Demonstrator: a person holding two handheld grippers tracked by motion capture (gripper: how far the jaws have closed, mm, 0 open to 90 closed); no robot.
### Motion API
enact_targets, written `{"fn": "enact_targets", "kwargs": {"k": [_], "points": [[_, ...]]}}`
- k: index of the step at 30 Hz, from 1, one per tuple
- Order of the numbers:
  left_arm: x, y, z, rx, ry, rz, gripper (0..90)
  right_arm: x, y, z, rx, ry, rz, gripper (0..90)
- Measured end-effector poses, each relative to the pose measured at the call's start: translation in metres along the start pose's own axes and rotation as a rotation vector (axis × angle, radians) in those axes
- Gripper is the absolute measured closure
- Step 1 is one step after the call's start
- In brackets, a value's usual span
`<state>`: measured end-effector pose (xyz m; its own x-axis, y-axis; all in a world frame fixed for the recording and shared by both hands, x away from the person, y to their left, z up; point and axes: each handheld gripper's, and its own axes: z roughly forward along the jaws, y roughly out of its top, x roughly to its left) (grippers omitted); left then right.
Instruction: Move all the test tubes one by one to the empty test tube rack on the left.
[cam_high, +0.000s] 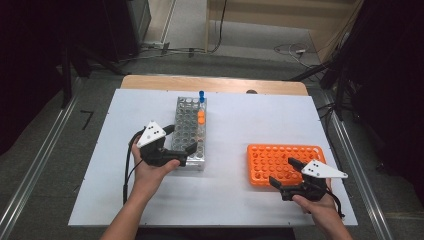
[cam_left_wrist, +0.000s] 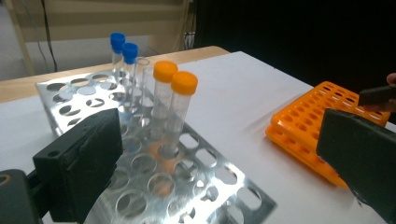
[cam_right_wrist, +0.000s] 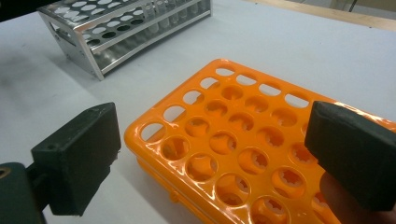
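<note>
A metal tube rack (cam_high: 186, 131) stands left of centre on the white table. It holds two blue-capped tubes (cam_left_wrist: 123, 45), two orange-capped tubes (cam_left_wrist: 175, 79) and an uncapped clear tube (cam_left_wrist: 140, 74) along one row. My left gripper (cam_high: 181, 138) hovers over the rack's near end, open, with nothing between its jaws. In the left gripper view the left gripper (cam_left_wrist: 219, 140) looks along the rack (cam_left_wrist: 212, 175) toward the orange-capped tubes. An empty orange plastic rack (cam_high: 280, 161) lies to the right. My right gripper (cam_high: 283, 171) is open at its near corner, jaws astride the orange rack (cam_right_wrist: 154, 142).
The white table top (cam_high: 230, 195) ends in a wooden strip (cam_high: 215, 84) at the far side. The metal rack (cam_right_wrist: 93, 60) sits beyond the orange rack in the right gripper view. A bare strip of table separates the two racks. Floor and cables lie behind.
</note>
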<state>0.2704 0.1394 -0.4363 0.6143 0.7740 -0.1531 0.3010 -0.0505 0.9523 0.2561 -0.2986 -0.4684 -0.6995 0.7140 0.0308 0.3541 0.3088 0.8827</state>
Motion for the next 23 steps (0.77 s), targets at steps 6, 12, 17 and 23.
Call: {"fn": "enact_targets", "kwargs": {"k": [6,12,17,23], "points": [[0.000,-0.011,-0.026,-0.023,0.006,-0.001,0.0,-0.004,-0.001,0.000,-0.002,-0.012,0.003,2.0],[-0.001,-0.025,-0.048,-0.028,0.012,0.003,0.0,-0.010,-0.003,-0.003,-0.007,-0.028,0.011,2.0],[-0.003,-0.034,-0.064,-0.027,0.011,0.018,0.0,-0.015,-0.005,-0.005,-0.008,-0.044,0.021,2.0],[-0.003,-0.036,-0.068,-0.043,0.017,0.002,0.0,-0.015,-0.005,-0.004,-0.006,-0.044,0.016,2.0]]}}
